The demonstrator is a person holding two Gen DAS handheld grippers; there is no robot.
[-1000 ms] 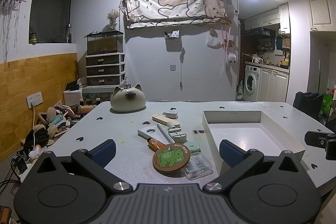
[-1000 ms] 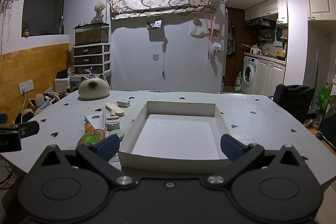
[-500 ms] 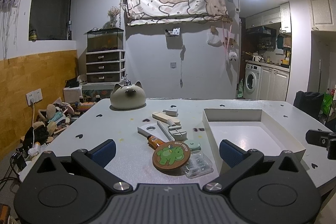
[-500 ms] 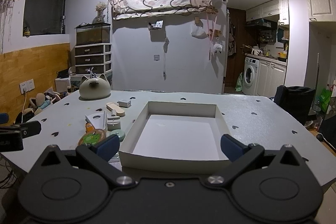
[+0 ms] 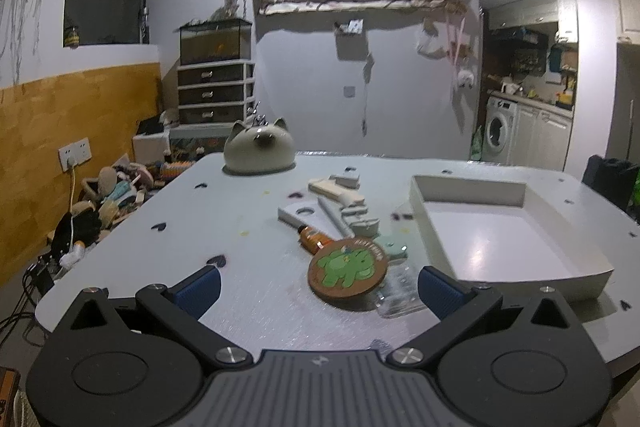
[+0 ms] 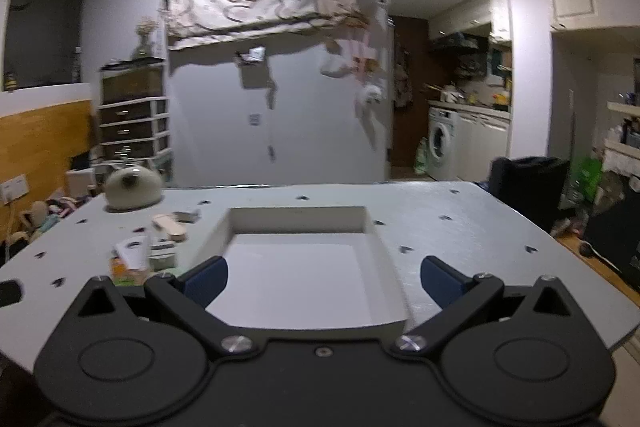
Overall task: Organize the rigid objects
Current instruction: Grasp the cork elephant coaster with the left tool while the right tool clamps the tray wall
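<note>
A heap of small rigid objects lies mid-table: a round wooden coaster with a green frog [image 5: 347,271], a clear plastic case [image 5: 400,293], an orange tube [image 5: 313,238], a mint lid [image 5: 393,249], grey blocks [image 5: 362,217] and a beige wooden piece [image 5: 336,190]. To their right stands a white open box [image 5: 506,238], seen empty in the right wrist view [image 6: 298,273]. My left gripper [image 5: 318,287] hovers open just short of the coaster. Over the box's near wall my right gripper [image 6: 324,277] is open, holding nothing.
A grey cat-shaped dome [image 5: 259,151] sits at the table's far left corner. The grey table [image 5: 224,219] carries small black heart marks. Clutter covers the floor at left [image 5: 108,195]. A dark bin [image 6: 528,183] stands beyond the right edge.
Both grippers have moved forward and tipped down over the table. The left has come closer to the coaster. The right has swung right, now over the box. Both stay open.
</note>
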